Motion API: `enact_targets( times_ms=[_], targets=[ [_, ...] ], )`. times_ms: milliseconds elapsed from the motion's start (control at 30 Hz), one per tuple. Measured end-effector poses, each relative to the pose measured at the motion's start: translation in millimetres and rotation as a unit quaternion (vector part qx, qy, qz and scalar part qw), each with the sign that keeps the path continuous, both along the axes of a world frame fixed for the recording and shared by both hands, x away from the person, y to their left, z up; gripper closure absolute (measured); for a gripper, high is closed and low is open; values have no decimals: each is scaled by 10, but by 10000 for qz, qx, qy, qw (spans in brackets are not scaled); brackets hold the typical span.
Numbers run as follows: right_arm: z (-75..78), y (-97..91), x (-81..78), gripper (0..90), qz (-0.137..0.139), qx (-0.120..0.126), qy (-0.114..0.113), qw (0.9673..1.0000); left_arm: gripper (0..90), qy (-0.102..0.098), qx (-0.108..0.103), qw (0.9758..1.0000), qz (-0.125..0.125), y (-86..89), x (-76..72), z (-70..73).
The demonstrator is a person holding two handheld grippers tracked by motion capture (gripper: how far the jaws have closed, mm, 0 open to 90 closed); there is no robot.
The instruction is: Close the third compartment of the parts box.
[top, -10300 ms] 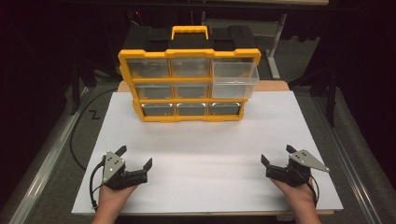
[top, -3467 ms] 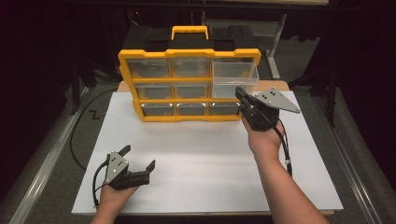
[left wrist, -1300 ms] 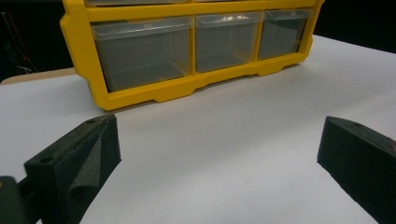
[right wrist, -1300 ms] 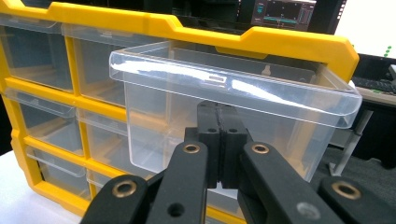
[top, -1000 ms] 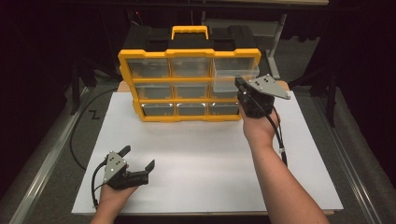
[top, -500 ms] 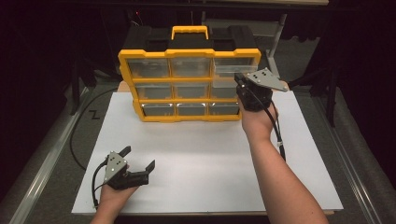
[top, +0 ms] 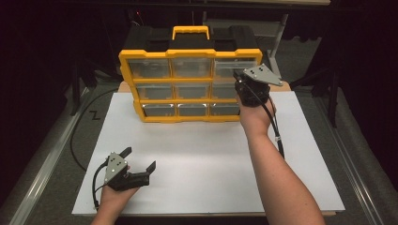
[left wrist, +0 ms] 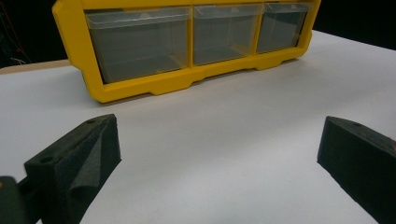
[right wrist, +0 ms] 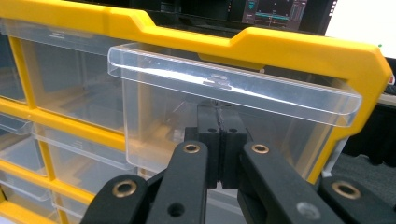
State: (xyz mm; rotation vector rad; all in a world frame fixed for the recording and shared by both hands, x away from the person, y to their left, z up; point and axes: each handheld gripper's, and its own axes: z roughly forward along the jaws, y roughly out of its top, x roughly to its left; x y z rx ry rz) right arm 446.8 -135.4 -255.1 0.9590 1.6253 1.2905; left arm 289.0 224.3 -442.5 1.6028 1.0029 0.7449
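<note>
The right gripper (right wrist: 219,121) is clenched, tips against the clear top-right drawer (right wrist: 224,88) of the yellow organizer (top: 190,86). Lower left in the high view, the left gripper (top: 138,161) rests released on the white board (top: 202,159).

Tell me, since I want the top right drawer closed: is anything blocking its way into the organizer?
Nothing visible does. The right gripper, shut, presses the clear drawer front; its slot in the yellow organizer looks free.
</note>
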Motion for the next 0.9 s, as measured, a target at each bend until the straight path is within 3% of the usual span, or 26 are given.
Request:
enact_targets(
  times_ms=[900],
  targets=[
    [-1, 101, 287, 900, -208, -144, 67, 9997, 3, -1, -50, 10000, 1, 20, 3, -2]
  ],
)
